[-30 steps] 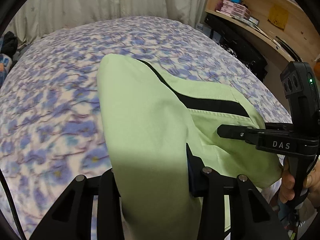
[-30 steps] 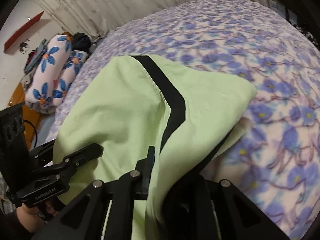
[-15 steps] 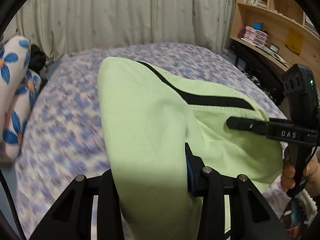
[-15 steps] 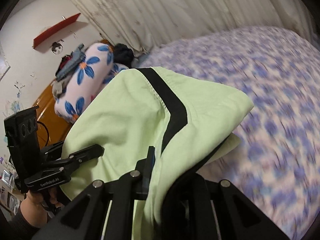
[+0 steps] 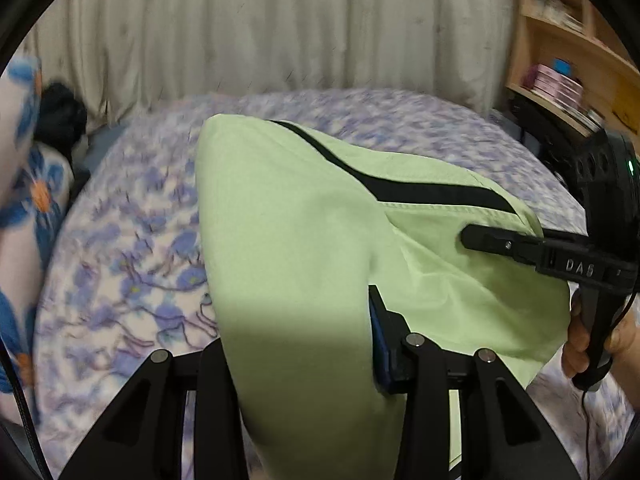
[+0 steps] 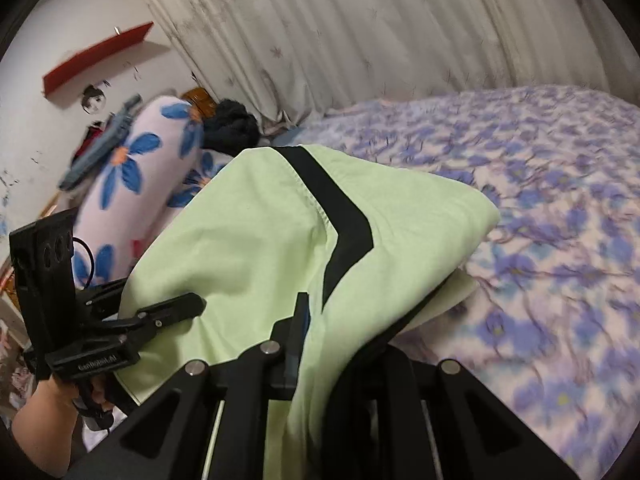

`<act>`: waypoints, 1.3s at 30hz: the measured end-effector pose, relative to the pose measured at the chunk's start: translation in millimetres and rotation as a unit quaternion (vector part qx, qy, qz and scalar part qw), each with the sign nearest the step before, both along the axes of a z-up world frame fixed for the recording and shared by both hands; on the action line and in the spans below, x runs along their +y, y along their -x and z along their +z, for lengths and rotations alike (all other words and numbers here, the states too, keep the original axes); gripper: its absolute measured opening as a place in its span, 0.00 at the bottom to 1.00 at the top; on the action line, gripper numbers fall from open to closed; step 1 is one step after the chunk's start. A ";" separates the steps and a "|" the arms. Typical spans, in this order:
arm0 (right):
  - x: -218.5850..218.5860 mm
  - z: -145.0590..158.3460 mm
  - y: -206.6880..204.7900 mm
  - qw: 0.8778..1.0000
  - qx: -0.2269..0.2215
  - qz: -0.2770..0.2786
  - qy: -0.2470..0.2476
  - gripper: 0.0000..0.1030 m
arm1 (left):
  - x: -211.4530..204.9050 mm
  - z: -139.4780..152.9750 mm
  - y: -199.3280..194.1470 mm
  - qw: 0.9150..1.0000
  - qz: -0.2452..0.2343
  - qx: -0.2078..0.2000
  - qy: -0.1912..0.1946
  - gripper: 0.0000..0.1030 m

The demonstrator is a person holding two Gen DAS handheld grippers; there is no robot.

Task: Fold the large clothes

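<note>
A pale green garment [image 5: 304, 240] with a black stripe [image 5: 420, 190] hangs folded between both grippers, lifted over the flowered bedspread [image 5: 132, 264]. My left gripper [image 5: 296, 340] is shut on a thick bunch of its cloth, which drapes over and hides the left finger. In the right wrist view the same green garment [image 6: 260, 240] falls over my right gripper [image 6: 320, 344], which is shut on its edge. Each gripper shows in the other's view: the right one [image 5: 500, 242] at the right, the left one [image 6: 160, 316] at the lower left, both pinching green cloth.
Flowered pillows [image 6: 136, 184] and a dark bundle [image 6: 232, 124] lie at the head of the bed. A pale curtain [image 5: 280, 28] hangs behind the bed. Wooden shelves [image 5: 572, 72] with boxes stand at the right. A person's hand [image 5: 592, 340] holds the right gripper's handle.
Both grippers have swept together across the bed with the garment still held. The curtain, pillows and shelves have come into view behind it. The garment's shape is unchanged.
</note>
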State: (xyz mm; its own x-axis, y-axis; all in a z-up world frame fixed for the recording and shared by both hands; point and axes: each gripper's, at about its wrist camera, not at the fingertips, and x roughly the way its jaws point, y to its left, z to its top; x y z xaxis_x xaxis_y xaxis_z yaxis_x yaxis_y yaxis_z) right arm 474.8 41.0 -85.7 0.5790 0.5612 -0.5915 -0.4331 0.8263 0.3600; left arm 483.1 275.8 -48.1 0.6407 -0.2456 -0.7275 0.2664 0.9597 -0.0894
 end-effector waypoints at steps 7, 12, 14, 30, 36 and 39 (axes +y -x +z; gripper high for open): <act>-3.2 -106.3 -44.9 0.991 0.125 -0.042 0.009 0.38 | 41.0 -117.8 -39.3 0.989 0.132 0.068 0.006 0.90; -25.7 -97.9 -18.7 0.992 0.121 -0.038 0.004 0.42 | 57.2 -114.3 -17.4 0.987 0.145 0.057 0.031 0.88; -31.8 -82.6 -2.1 0.994 0.092 -0.052 0.025 0.42 | 52.1 -101.6 -3.8 0.987 0.156 0.032 0.001 0.76; 6.2 -81.6 44.8 0.985 0.069 -0.060 0.145 0.00 | -18.0 -108.7 53.4 0.977 0.178 0.023 -0.111 0.33; -14.0 -63.6 60.6 0.984 0.085 -0.067 0.140 0.00 | -25.5 -92.6 63.6 0.973 0.189 0.043 -0.123 0.33; -24.7 -51.3 77.6 0.986 0.098 -0.063 0.121 0.00 | -30.5 -75.4 83.2 0.976 0.185 0.046 -0.102 0.41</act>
